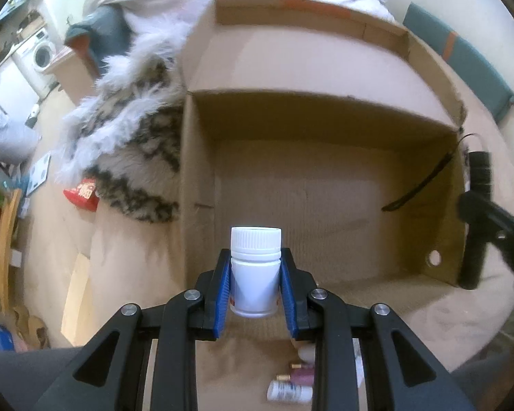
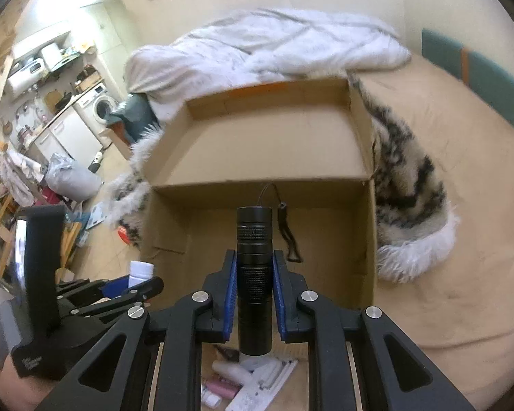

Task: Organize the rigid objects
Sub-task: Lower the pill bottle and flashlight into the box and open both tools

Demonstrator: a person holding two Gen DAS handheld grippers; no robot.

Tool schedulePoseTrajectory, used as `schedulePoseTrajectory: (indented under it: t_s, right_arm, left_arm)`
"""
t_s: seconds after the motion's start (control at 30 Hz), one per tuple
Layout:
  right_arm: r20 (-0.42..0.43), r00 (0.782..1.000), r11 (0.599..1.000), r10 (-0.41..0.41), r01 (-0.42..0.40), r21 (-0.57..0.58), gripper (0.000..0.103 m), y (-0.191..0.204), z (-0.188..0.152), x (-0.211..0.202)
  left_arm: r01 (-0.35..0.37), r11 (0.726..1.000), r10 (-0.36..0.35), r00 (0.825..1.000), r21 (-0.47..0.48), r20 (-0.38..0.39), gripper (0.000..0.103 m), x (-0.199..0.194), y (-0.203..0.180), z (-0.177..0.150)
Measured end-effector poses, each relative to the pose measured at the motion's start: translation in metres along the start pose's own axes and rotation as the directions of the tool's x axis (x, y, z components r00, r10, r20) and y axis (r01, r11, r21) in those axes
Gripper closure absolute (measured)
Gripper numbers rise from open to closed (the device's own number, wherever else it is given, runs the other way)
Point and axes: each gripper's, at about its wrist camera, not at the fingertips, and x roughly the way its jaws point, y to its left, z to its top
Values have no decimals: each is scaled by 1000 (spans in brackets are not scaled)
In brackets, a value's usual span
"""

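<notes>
left tongs (image 1: 256, 286) clamped on a white pill bottle (image 1: 255, 274), blue pads against both sides of its body, cap end pointing away from the camera, bottle clear of the bed surface. right tongs (image 2: 254, 275) clamped on a black flashlight (image 2: 254, 274), pads on its knurled mid section, tail end toward the box with a black wrist strap (image 2: 288, 236) hanging from it. under both tongs, on the tan bedsheet (image 2: 445, 257), a small pile of loose items: small bottles (image 1: 289, 390) and a white packet (image 2: 267, 380), too blurred to id further. straight ahead, an open cardboard box (image 1: 325, 188) sits on the bed, near compartment showing bare floor, its flap (image 1: 308, 65) folded back on the far side. both held objects hover over the box's near edge. in the left view the flashlight shows at the box's right wall; in the right view the bottle shows at its left front corner. furry black-and-white throw (image 2: 404, 188) lies just beside the box. white duvet (image 2: 274, 44) bunched behind it. far back, a washing machine (image 2: 101, 108) and cluttered kitchen counter.
</notes>
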Motion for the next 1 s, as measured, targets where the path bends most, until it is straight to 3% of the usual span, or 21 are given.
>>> schedulePoseTrajectory:
  t_s: [0.2,0.37,0.57,1.0]
  right_arm:
    - [-90,996,1000,-13,14,12,83,-14,-12,58]
    - [-150,989,1000,-11,12,7,83,-18,-24,84]
    - [-195,981,1000,-25,27,11,83,-19,-33,100]
    - [-242,970,998,-19,31,46,83,-24,-34,115]
  left_arm:
    - [-7,1000,7,1000,5,-25,79,33,-6,5]
    - [27,999,-28,998,-24,-59,79,55,-4,5]
    - [31,999,-31,999,-8,-28,79,60,-8,2]
    - [15,1000,-14,998,21,-65,79,72,-38,-10]
